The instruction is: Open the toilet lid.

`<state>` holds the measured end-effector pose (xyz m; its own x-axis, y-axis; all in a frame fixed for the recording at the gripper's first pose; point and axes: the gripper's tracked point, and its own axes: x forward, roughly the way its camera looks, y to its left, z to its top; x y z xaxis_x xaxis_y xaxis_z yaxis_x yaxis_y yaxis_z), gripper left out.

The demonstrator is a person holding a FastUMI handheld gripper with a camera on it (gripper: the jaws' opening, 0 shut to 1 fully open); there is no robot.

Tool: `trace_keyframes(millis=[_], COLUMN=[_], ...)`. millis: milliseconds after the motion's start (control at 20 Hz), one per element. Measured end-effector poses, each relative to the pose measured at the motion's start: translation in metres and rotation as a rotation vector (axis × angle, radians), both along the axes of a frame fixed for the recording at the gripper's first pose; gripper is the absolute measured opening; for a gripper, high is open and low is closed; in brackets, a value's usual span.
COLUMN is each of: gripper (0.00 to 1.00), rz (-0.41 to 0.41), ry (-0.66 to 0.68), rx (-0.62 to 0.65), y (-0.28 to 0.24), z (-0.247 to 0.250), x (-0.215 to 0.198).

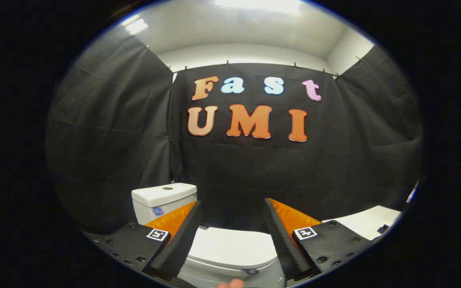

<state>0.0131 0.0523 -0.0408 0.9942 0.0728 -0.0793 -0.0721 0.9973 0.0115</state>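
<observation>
The tool is held spread above the closed toilet lid; its front rim should be caught squarely, then raised toward the tank.

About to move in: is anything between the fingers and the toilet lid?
Nothing visible. The gripper is open, and the closed toilet lid lies just ahead between its fingers, with the tank behind to the left.
</observation>
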Motion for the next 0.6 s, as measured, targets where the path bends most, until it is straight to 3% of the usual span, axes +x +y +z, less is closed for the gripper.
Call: trace_keyframes(millis=[300, 600], gripper=[0.98, 0.99], rz=[0.008, -0.098], ry=[0.017, 0.051], rx=[0.134, 0.353], y=[0.002, -0.036], z=[-0.027, -0.096], x=[0.019, 0.045])
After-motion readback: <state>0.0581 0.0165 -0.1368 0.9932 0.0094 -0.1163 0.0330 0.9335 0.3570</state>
